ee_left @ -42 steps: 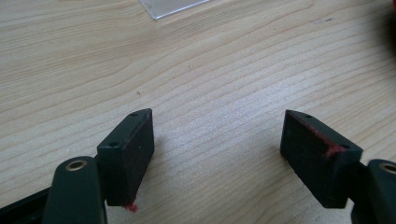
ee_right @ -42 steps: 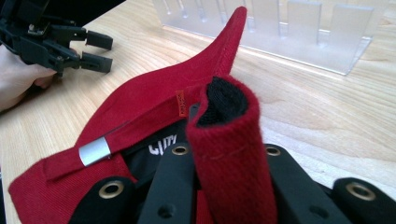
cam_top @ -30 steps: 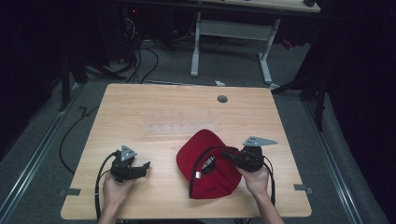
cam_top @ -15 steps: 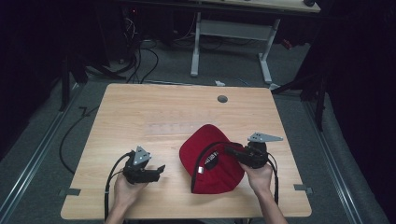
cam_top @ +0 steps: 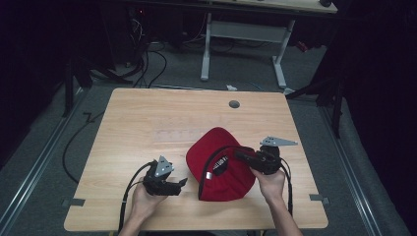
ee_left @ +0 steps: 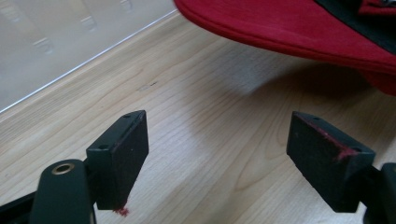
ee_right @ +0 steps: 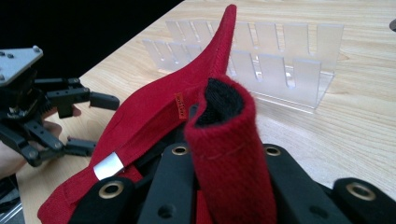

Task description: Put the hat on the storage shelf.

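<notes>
A red cap point(cam_top: 223, 164) sits at the front right of the wooden table point(cam_top: 147, 113), its open underside turned toward the left. My right gripper point(cam_top: 244, 157) is shut on a fold of the cap's rear fabric point(ee_right: 226, 140), holding that edge up; its fingertips are buried in the cloth. Just left of the cap, my left gripper point(cam_top: 181, 183) stands open and holds nothing. In the left gripper view its two pads point(ee_left: 122, 149) hover low over bare wood, and the cap's brim point(ee_left: 299, 23) lies just beyond them. The right gripper view shows the left gripper point(ee_right: 88, 123) beside the cap's lower edge.
A clear plastic slotted rack point(cam_top: 172, 135) lies on the table behind the cap, plain in the right gripper view point(ee_right: 261, 60). A round grey grommet point(cam_top: 234, 104) sits near the far edge. Cables trail from both grippers over the front edge.
My left gripper has slid right along the front of the table, closing in on the cap. The right gripper has shifted slightly right with the cap in it.
</notes>
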### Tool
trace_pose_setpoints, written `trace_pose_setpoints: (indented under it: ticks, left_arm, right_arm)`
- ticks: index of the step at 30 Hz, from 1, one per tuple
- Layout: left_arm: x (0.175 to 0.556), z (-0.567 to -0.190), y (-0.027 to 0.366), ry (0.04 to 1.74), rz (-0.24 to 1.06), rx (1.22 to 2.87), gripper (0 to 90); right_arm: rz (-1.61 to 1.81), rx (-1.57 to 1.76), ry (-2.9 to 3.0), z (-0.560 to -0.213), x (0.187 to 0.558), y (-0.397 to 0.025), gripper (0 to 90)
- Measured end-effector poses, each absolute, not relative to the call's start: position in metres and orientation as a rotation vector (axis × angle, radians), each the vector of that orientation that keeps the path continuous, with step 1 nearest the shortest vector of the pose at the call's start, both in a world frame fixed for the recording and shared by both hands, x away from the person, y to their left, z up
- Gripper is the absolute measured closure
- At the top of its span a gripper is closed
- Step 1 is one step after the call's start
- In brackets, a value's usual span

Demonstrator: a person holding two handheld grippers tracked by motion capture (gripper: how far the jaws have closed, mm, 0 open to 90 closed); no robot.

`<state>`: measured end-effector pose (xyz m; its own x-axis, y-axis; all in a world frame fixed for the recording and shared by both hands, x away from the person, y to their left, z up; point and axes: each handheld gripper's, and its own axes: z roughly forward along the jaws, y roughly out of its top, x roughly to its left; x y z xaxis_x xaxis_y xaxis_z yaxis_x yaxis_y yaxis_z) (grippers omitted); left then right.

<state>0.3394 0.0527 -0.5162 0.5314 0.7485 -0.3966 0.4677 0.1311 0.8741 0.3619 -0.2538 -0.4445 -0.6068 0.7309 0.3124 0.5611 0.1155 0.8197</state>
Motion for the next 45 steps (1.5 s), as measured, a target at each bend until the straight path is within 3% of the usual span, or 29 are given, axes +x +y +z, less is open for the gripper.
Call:
trace_pose_setpoints:
  ticks: [18, 45]
  left_arm:
    - [0.33, -0.513, 0.029, 1.039, 0.217, 1.511, 19.5]
    - [0.316, -0.492, 0.039, 0.934, 0.337, 1.512, 16.7]
  right_arm:
    - [1.513, 1.312, 2.192, -0.436, 0.367, -0.241, 83.4]
    - [1.288, 1.317, 2.33, -0.445, 0.357, -0.232, 82.7]
